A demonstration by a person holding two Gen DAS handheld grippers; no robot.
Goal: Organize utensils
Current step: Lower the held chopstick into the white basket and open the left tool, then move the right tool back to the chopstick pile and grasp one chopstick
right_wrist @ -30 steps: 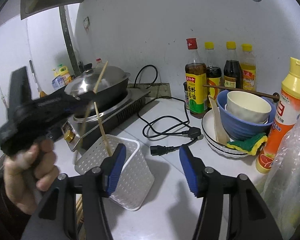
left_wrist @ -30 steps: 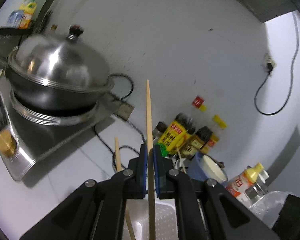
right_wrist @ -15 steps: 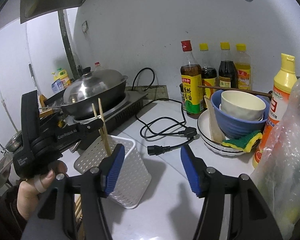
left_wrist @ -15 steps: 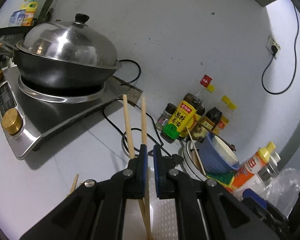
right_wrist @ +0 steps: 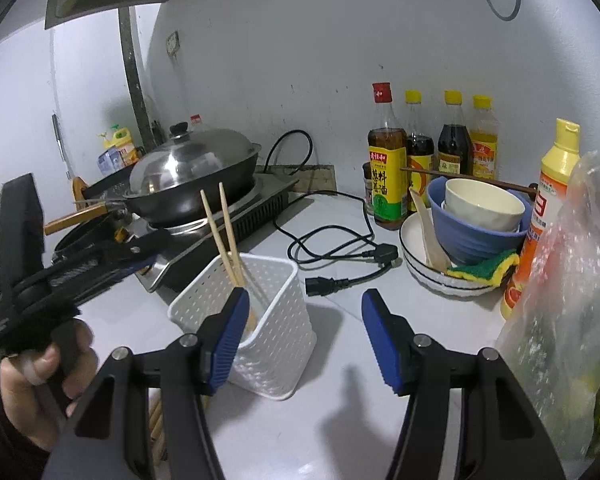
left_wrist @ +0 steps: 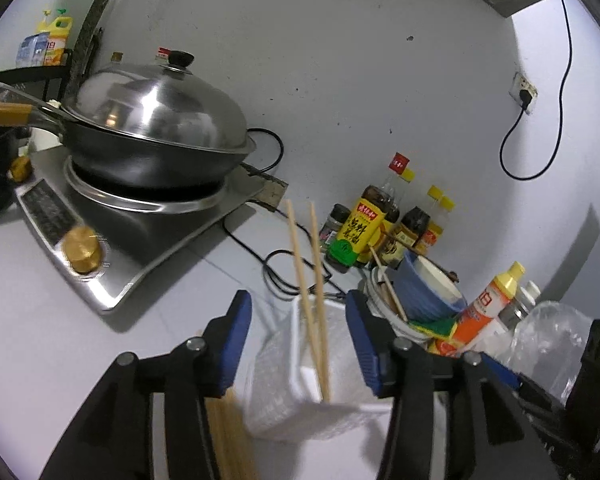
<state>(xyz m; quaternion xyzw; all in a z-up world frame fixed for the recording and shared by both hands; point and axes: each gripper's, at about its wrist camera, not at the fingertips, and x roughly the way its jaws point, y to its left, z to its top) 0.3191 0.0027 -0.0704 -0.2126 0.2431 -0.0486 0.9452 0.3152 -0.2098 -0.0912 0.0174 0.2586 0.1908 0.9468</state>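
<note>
**Mia:** What is the left camera showing?

**Ben:** The left claw (left_wrist: 298, 344) is opening its jaws right now. Nothing is pressing on the blue pads. Two chopsticks (left_wrist: 314, 300) are standing between the jaws, but they are sitting in the white basket (left_wrist: 296, 400), free of the claw.

**Mia:** Which way are the sticks pointing?

**Ben:** Almost straight up, leaning a little away from the claw, tips up. The basket is sitting right under and in front of the jaws.

**Mia:** Are there more sticks?

**Ben:** Yes. More chopsticks on the counter (left_wrist: 230, 436) are lying just below the claw's left finger. They are running along the way the claw is pointing.

**Mia:** Now the right camera?

**Ben:** The right claw (right_wrist: 304, 340) is waiting with its jaws wide apart, and it is holding nothing. The basket (right_wrist: 276, 336) is sitting in front of its left finger. The two sticks (right_wrist: 226, 232) are poking up out of it. On that side a hand (right_wrist: 40, 376) is holding the left claw (right_wrist: 140, 250) beside the basket.

**Mia:** Which claw is closer to the loose sticks?

**Ben:** I think the left one. A few loose stick ends (right_wrist: 158, 428) are peeking out low down, on the left claw's side. So I am guessing the left claw needs to dip down and pinch one across its long side.
</note>
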